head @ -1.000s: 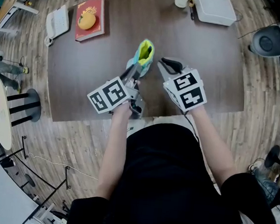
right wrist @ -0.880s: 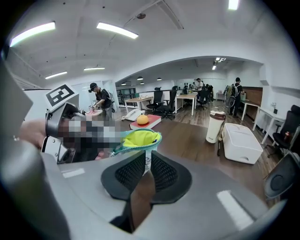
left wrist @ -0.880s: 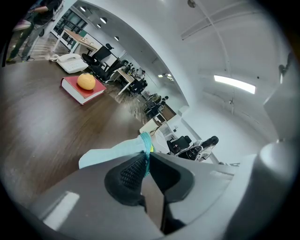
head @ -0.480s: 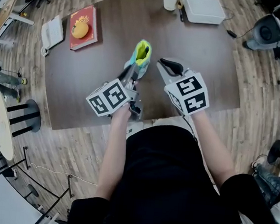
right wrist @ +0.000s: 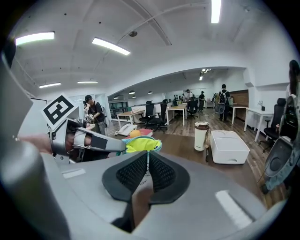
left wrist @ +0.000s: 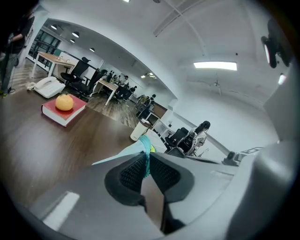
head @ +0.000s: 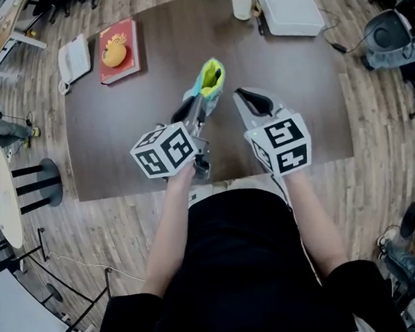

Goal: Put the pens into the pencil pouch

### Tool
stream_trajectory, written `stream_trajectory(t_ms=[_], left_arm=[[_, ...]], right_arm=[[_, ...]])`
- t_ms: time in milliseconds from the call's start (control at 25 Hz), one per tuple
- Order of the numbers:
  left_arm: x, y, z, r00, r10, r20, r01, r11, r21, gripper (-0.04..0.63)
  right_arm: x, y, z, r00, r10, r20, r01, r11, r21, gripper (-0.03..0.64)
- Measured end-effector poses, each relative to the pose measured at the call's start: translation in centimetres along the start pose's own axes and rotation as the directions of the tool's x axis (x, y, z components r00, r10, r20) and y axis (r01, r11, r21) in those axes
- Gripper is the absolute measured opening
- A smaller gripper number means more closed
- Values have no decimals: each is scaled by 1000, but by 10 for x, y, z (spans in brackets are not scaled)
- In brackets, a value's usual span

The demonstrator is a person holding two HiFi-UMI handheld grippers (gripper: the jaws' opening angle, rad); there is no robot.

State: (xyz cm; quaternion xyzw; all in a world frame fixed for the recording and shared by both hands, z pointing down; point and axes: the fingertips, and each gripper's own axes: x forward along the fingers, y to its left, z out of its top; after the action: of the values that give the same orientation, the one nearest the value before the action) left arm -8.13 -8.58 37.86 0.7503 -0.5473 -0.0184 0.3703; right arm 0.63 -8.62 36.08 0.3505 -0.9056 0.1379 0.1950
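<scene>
A teal pencil pouch point(head: 211, 78) with a yellow-green lining stands upright over the brown table point(head: 123, 132), its mouth gaping upward. My left gripper point(head: 190, 110) is shut on the pouch's near edge; teal fabric point(left wrist: 143, 149) is pinched between its ribbed pads. My right gripper point(head: 245, 97) hovers just right of the pouch, apart from it. Its jaws have just been closing and now stand shut, with only a hairline slit between the pads point(right wrist: 159, 171) and nothing I can make out in it. Beyond them the pouch's open mouth point(right wrist: 140, 144) shows. No pen is visible.
At the table's far left lie a red book point(head: 123, 51) with an orange fruit on it and a white telephone point(head: 74, 57). A cup point(head: 242, 1) and a white box point(head: 288, 9) stand at the far edge. Office chairs ring the table.
Both grippers have risen a little with the pouch still in the left one. The right gripper's jaws have drawn together.
</scene>
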Motion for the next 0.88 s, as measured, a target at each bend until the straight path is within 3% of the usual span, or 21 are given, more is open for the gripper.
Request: stream_trajectory(t_ms=[360, 880], left_arm=[[-3, -5, 1, 1000, 7, 2, -7, 998, 70, 21], [-12, -2, 0, 1000, 11, 16, -11, 999, 45, 21]], right_arm=[[-6, -1, 3, 998, -13, 54, 12, 1000, 17, 17], [-8, 4, 5, 997, -11, 79, 10, 1000, 13, 9]])
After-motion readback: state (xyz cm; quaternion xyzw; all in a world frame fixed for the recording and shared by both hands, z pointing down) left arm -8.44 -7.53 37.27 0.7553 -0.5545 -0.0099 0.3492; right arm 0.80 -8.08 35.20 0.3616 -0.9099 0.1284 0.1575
